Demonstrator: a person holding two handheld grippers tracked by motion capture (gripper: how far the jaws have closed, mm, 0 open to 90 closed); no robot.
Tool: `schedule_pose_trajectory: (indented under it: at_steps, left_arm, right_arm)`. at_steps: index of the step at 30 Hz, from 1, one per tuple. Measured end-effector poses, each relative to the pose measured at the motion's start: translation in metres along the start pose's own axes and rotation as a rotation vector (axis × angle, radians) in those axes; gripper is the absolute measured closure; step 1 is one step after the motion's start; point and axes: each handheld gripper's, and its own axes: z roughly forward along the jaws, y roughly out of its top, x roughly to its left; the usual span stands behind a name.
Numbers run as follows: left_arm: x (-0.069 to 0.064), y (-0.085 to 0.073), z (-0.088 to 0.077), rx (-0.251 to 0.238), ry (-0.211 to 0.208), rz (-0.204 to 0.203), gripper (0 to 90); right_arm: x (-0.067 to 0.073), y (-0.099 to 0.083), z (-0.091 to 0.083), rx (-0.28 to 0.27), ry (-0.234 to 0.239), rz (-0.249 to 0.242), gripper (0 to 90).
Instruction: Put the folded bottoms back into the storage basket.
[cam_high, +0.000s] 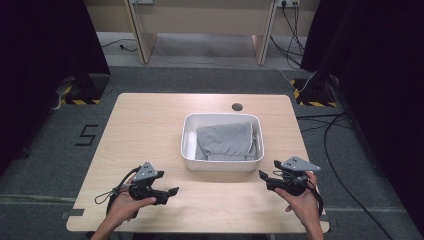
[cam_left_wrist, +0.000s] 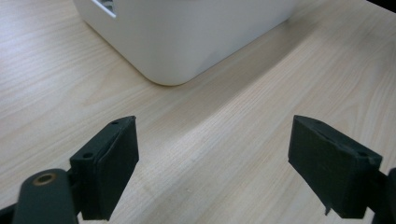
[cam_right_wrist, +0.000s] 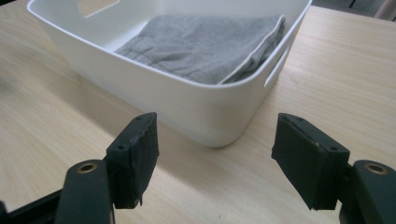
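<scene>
With both jaws wide and empty, bin (cam_high: 222, 165) at frame centre, between left gripper (cam_high: 167, 192) and right gripper (cam_high: 266, 178).
Folded grey cloth (cam_high: 224, 141) inside, long axis across frame; right gripper slightly nearer, lower right.

Room: grey carpet floor (cam_high: 200, 75) all round the light wood table (cam_high: 145, 125), which had a round cable hole (cam_high: 237, 107) near its far edge. Black curtains (cam_high: 45, 45) hung at both sides. Pale wooden furniture (cam_high: 200, 20) stood beyond, black cables (cam_high: 292, 30) trailing below it. Yellow-black hazard tape (cam_high: 80, 101) marked stand bases; a "5" (cam_high: 86, 135) marked the floor at left
</scene>
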Motion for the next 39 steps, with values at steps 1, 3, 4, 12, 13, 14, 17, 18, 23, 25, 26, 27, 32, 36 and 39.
schedule_pose_trajectory:
  at_steps: [1,3,4,12,13,14,17,18,23,25,26,27,32,36,39]
  left_arm:
    - [0.0,-0.001,0.0,-0.001,-0.001,-0.002,15.8]
    - [0.0,-0.004,0.0,0.004,-0.002,-0.006,15.8]
    - [0.0,-0.005,0.0,0.004,-0.002,-0.008,15.8]
    - [-0.001,-0.014,0.0,0.014,-0.004,-0.015,15.8]
    - [-0.001,-0.015,0.0,0.013,-0.003,-0.016,15.8]
    - [-0.001,-0.016,0.0,0.014,-0.002,-0.017,15.8]
    - [0.0,-0.018,0.0,0.016,0.001,-0.02,15.8]
    - [0.0,-0.019,0.0,0.018,0.003,-0.019,15.8]
    - [-0.001,-0.025,0.001,0.029,0.001,-0.02,15.8]
    - [-0.002,-0.028,0.002,0.032,0.004,-0.019,15.8]
    - [-0.002,-0.029,0.002,0.033,0.004,-0.017,15.8]
    - [-0.002,-0.029,0.002,0.031,0.002,-0.018,15.8]
    - [-0.004,-0.033,0.002,0.035,0.007,-0.011,15.8]
    - [-0.004,-0.037,0.001,0.041,0.011,-0.007,15.8]
    - [-0.005,-0.04,-0.001,0.046,0.023,0.0,15.8]
  right_arm:
    - [0.0,-0.003,-0.001,0.004,-0.001,0.007,31.9]
    - [-0.001,-0.007,-0.001,0.004,-0.006,0.007,31.9]
    - [-0.001,-0.009,-0.001,0.004,-0.007,0.008,31.9]
    - [0.003,-0.028,0.0,0.017,-0.005,0.027,31.9]
    - [0.004,-0.03,0.0,0.023,-0.002,0.032,31.9]
    - [0.004,-0.032,0.001,0.026,0.0,0.029,31.9]
    - [0.006,-0.036,0.004,0.031,0.005,0.03,31.9]
    - [0.006,-0.038,0.004,0.035,0.006,0.027,31.9]
    - [0.01,-0.043,0.007,0.044,0.015,0.024,31.9]
    - [0.013,-0.045,0.009,0.046,0.016,0.023,31.9]
    - [0.014,-0.046,0.009,0.049,0.019,0.024,31.9]
    - [0.015,-0.047,0.009,0.05,0.021,0.022,31.9]
    - [0.018,-0.05,0.01,0.055,0.028,0.008,30.3]
    - [0.021,-0.054,0.01,0.053,0.025,0.007,28.5]
    - [0.022,-0.058,0.01,0.056,0.023,0.015,26.5]
